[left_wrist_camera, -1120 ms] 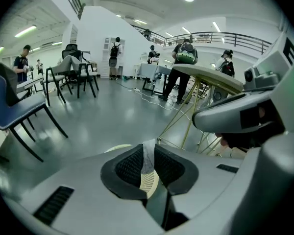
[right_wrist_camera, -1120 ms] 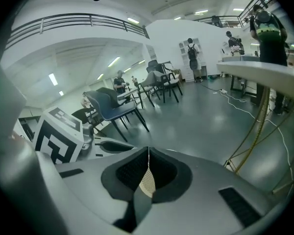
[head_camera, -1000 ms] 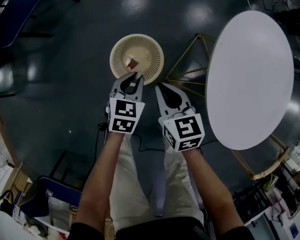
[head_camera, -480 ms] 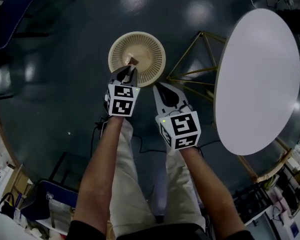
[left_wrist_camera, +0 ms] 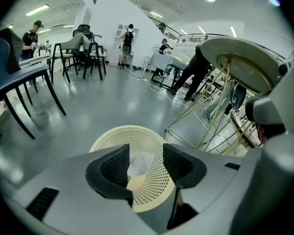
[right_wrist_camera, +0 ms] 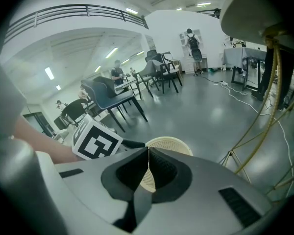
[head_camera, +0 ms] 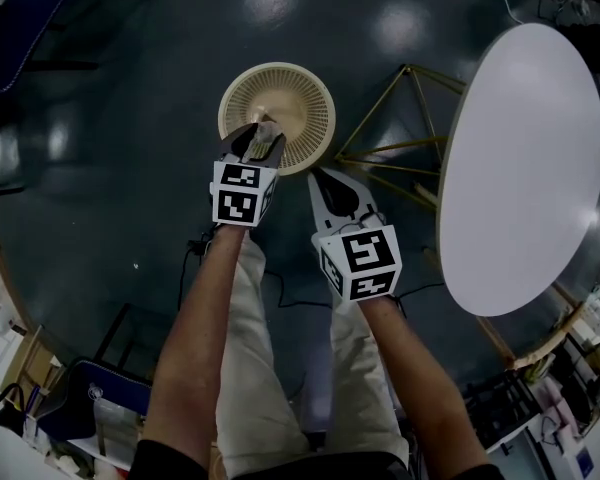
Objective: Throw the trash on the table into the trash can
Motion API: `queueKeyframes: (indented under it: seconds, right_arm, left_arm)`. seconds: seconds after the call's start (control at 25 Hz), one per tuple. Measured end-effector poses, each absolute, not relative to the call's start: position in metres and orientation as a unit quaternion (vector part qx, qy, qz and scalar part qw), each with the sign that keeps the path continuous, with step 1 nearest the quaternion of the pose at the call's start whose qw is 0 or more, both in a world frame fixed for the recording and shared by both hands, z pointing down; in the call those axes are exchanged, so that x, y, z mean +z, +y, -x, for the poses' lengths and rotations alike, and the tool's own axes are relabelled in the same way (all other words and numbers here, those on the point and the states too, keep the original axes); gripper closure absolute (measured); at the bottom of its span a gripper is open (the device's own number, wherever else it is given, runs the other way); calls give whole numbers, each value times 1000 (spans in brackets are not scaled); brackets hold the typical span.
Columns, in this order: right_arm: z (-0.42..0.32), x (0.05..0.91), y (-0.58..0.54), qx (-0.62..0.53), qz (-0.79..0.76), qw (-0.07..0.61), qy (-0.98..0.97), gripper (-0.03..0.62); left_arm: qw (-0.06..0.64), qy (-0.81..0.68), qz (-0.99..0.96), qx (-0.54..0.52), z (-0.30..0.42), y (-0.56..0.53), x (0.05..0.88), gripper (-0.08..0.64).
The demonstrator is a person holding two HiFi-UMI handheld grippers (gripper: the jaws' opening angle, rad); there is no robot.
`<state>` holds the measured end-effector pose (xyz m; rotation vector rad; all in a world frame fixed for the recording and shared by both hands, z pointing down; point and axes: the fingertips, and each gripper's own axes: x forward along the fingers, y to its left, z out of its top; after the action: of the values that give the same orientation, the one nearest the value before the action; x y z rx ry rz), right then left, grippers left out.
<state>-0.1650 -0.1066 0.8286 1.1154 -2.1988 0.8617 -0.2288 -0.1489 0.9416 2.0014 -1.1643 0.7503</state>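
Observation:
The cream lattice trash can (head_camera: 295, 103) stands on the dark floor left of the white oval table (head_camera: 525, 158). My left gripper (head_camera: 260, 140) hangs over its near rim, and its jaws have just been opening. In the left gripper view a white crumpled piece of trash (left_wrist_camera: 138, 163) sits loose between the spread pads of the left gripper (left_wrist_camera: 146, 153), above the inside of the trash can (left_wrist_camera: 112, 136). My right gripper (head_camera: 327, 178) is shut and empty, just right of the can. Its own view shows the right gripper (right_wrist_camera: 148, 151) with pads meeting before the trash can (right_wrist_camera: 175, 143).
Thin gold wire legs (head_camera: 400, 133) of the table stand right beside the can. A black cable (head_camera: 195, 258) lies on the floor by my legs. Dark chairs (left_wrist_camera: 19, 77) and people (left_wrist_camera: 127, 43) are farther off across the hall.
My left gripper has moved forward and down onto the can's near rim, and its jaws stand wider apart. The right gripper has sunk slightly and stays shut.

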Motion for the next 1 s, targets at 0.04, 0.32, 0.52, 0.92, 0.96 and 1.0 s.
queueKeyframes:
  seconds: [0.04, 0.32, 0.52, 0.92, 0.96, 1.0]
  right_arm:
    - [166, 829, -106, 319, -412, 262, -813, 572]
    - [164, 825, -104, 316, -411, 263, -814, 572]
    - [160, 810, -112, 308, -416, 259, -815, 572]
    - [161, 759, -116, 302, -417, 245, -822, 572]
    - [161, 753, -116, 302, -417, 244, -822, 572]
    - [161, 747, -116, 301, -417, 242, -822, 572]
  left_arm:
    - [348, -449, -771, 288, 229, -149, 942, 344]
    - [337, -448, -772, 300, 229, -143, 936, 378]
    - [323, -445, -777, 308, 227, -141, 919, 447]
    - [307, -435, -793, 297, 223, -134, 855, 545]
    - [307, -432, -796, 295, 223, -133, 847, 545]
    - [304, -430, -798, 294, 223, -132, 839, 545]
